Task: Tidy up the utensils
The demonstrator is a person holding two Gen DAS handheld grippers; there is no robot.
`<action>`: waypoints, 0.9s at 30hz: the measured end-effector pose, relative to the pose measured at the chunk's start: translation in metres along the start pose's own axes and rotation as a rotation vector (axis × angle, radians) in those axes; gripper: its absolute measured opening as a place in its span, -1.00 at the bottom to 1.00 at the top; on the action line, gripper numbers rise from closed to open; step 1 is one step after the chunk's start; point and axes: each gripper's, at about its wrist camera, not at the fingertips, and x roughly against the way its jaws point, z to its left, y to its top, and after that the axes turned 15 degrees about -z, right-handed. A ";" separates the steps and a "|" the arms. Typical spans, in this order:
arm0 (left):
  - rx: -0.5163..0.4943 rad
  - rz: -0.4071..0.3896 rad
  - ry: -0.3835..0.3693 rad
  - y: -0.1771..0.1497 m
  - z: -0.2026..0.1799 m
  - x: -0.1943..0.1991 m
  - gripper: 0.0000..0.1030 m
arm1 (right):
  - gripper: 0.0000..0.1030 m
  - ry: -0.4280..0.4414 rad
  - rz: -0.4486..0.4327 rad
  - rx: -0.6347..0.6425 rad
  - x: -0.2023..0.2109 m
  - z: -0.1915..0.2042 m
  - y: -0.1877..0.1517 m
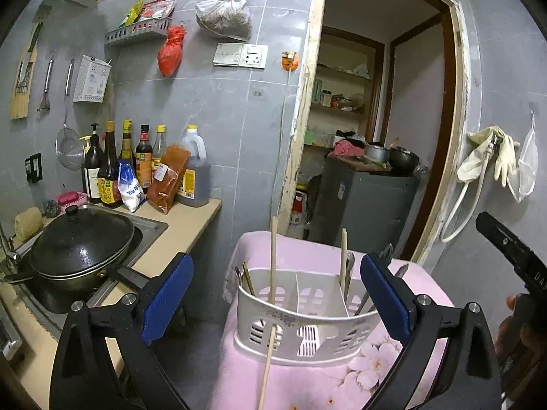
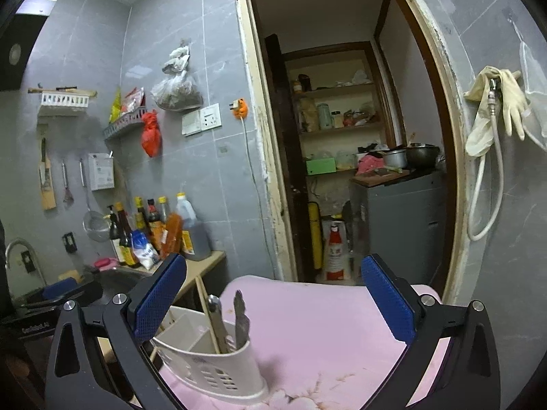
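Both hand-held grippers, the left hand-held gripper (image 1: 277, 300) and the right hand-held gripper (image 2: 273, 302), stand wide open and empty over the pink floral-cloth worktop (image 1: 307, 386). On it sits the white utensil caddy (image 1: 301, 328), light enough that either finger could shove it across the cloth. One long chopstick (image 1: 272, 266) appears to poke out through a front slot, though distortion makes this unsure, and could snag or lever the caddy over; metal utensils (image 2: 227, 321) fill the right compartment.
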 end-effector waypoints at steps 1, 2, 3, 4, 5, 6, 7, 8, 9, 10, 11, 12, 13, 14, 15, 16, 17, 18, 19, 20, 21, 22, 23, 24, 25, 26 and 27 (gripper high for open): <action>-0.004 0.004 -0.002 -0.001 0.000 0.000 0.86 | 1.00 -0.003 0.002 0.004 0.002 0.000 0.000; -0.011 0.012 -0.004 -0.003 -0.001 0.001 0.86 | 1.00 -0.006 0.004 0.006 0.003 -0.001 0.000; -0.016 0.020 -0.008 -0.006 -0.001 0.001 0.86 | 1.00 -0.009 0.006 0.009 0.005 -0.001 0.000; -0.020 0.032 -0.014 -0.009 -0.001 0.001 0.86 | 1.00 -0.012 0.007 0.010 0.007 -0.001 0.000; -0.024 0.045 -0.020 -0.012 -0.001 0.002 0.86 | 1.00 -0.015 0.008 0.012 0.008 -0.001 0.000; -0.029 0.058 -0.024 -0.015 0.000 0.002 0.86 | 1.00 -0.018 0.011 0.013 0.010 -0.001 -0.001; -0.034 0.071 -0.027 -0.019 0.000 0.001 0.86 | 1.00 -0.020 0.013 0.014 0.011 -0.001 -0.002; -0.040 0.086 -0.028 -0.024 0.001 0.001 0.86 | 1.00 -0.022 0.016 0.015 0.012 -0.001 -0.002; -0.046 0.102 -0.029 -0.029 0.002 -0.001 0.86 | 1.00 -0.025 0.020 0.017 0.013 -0.001 -0.004; -0.052 0.119 -0.028 -0.034 0.003 -0.002 0.86 | 1.00 -0.027 0.023 0.018 0.015 -0.001 -0.005; -0.056 0.131 -0.028 -0.038 0.004 -0.003 0.86 | 1.00 -0.029 0.027 0.019 0.016 -0.001 -0.007; -0.062 0.151 -0.028 -0.045 0.005 -0.004 0.86 | 1.00 -0.031 0.033 0.018 0.016 -0.001 -0.009; -0.066 0.166 -0.031 -0.051 0.006 -0.006 0.86 | 1.00 -0.034 0.039 0.018 0.017 -0.001 -0.011; -0.068 0.184 -0.035 -0.056 0.007 -0.007 0.86 | 1.00 -0.037 0.044 0.018 0.018 -0.001 -0.014; -0.068 0.199 -0.040 -0.063 0.009 -0.009 0.86 | 1.00 -0.040 0.052 0.018 0.019 -0.001 -0.017; -0.068 0.218 -0.045 -0.068 0.011 -0.011 0.85 | 1.00 -0.042 0.059 0.018 0.019 0.000 -0.020; -0.067 0.242 -0.052 -0.074 0.012 -0.015 0.84 | 1.00 -0.042 0.070 0.017 0.020 0.000 -0.023; -0.063 0.263 -0.058 -0.080 0.014 -0.017 0.70 | 1.00 -0.042 0.083 0.016 0.021 0.000 -0.027; -0.059 0.289 -0.063 -0.085 0.016 -0.020 0.40 | 1.00 -0.040 0.093 0.015 0.021 0.000 -0.029; -0.056 0.311 -0.067 -0.088 0.018 -0.022 0.23 | 1.00 -0.037 0.108 0.013 0.021 0.000 -0.033; -0.053 0.360 -0.066 -0.095 0.021 -0.029 -0.05 | 1.00 -0.038 0.121 0.010 0.022 0.000 -0.036; -0.047 0.397 -0.064 -0.100 0.023 -0.035 -0.24 | 1.00 -0.039 0.129 0.008 0.023 0.000 -0.038; -0.032 0.426 -0.066 -0.105 0.026 -0.040 -0.31 | 1.00 -0.041 0.138 0.005 0.024 0.000 -0.040; -0.014 0.452 -0.072 -0.109 0.030 -0.043 -0.36 | 1.00 -0.043 0.146 0.003 0.025 0.000 -0.043; 0.000 0.472 -0.079 -0.113 0.032 -0.046 -0.36 | 1.00 -0.045 0.155 0.000 0.027 0.001 -0.044; 0.013 0.493 -0.086 -0.116 0.035 -0.049 -0.37 | 1.00 -0.046 0.165 -0.004 0.029 0.001 -0.046; 0.023 0.514 -0.094 -0.119 0.036 -0.051 -0.37 | 1.00 -0.047 0.172 -0.006 0.030 0.002 -0.048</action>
